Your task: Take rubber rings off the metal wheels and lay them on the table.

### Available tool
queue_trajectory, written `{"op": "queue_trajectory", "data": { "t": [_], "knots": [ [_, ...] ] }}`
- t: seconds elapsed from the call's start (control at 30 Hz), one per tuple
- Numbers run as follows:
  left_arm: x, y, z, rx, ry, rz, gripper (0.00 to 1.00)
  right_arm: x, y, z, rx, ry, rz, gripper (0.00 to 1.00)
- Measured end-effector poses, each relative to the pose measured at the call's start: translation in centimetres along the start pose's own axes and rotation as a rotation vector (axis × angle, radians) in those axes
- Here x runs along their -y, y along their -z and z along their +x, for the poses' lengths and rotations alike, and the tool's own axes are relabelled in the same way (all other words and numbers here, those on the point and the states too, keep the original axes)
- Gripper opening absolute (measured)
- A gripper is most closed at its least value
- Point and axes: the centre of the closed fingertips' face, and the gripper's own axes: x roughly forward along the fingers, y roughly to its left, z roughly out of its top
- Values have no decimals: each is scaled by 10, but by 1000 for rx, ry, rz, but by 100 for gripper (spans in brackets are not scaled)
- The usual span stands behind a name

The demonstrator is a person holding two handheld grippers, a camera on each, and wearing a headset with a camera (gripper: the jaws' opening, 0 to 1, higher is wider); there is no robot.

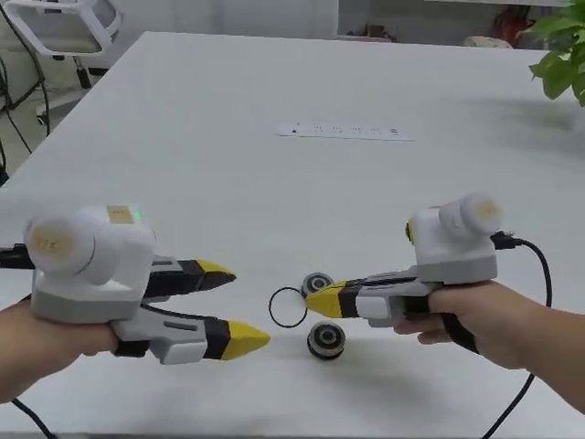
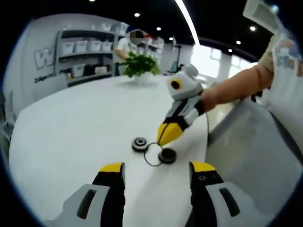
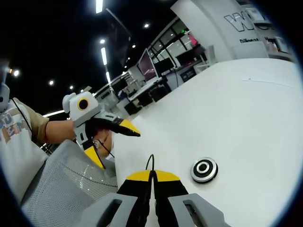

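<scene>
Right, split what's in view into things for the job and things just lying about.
For the job:
- rubber ring, pinched in the shut right tongs
- far metal wheel
- near metal wheel
- left tongs, open and holding nothing

Just lying about:
- power strip further up the table
- potted plant
- white chair

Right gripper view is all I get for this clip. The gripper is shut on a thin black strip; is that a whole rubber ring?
Observer: Yes. In the head view the right gripper pinches the edge of a full round ring, free of both wheels.
Operator: Both? I see one wheel.
Observer: Two are on the table: a far wheel just past the gripper tip, and a near wheel on the person's side of it.
</scene>
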Motion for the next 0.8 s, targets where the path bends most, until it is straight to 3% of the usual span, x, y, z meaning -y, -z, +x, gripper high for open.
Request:
{"op": "queue_trajectory", "data": {
  "t": [0.2, 0.8],
  "knots": [
    [5, 3, -4, -6, 9, 16, 59, 1, 2, 8, -15, 7, -8, 0],
    [-2, 14, -12, -28, -14, -14, 57, 5, 19, 31, -102, 41, -77, 0]
  ]
}}
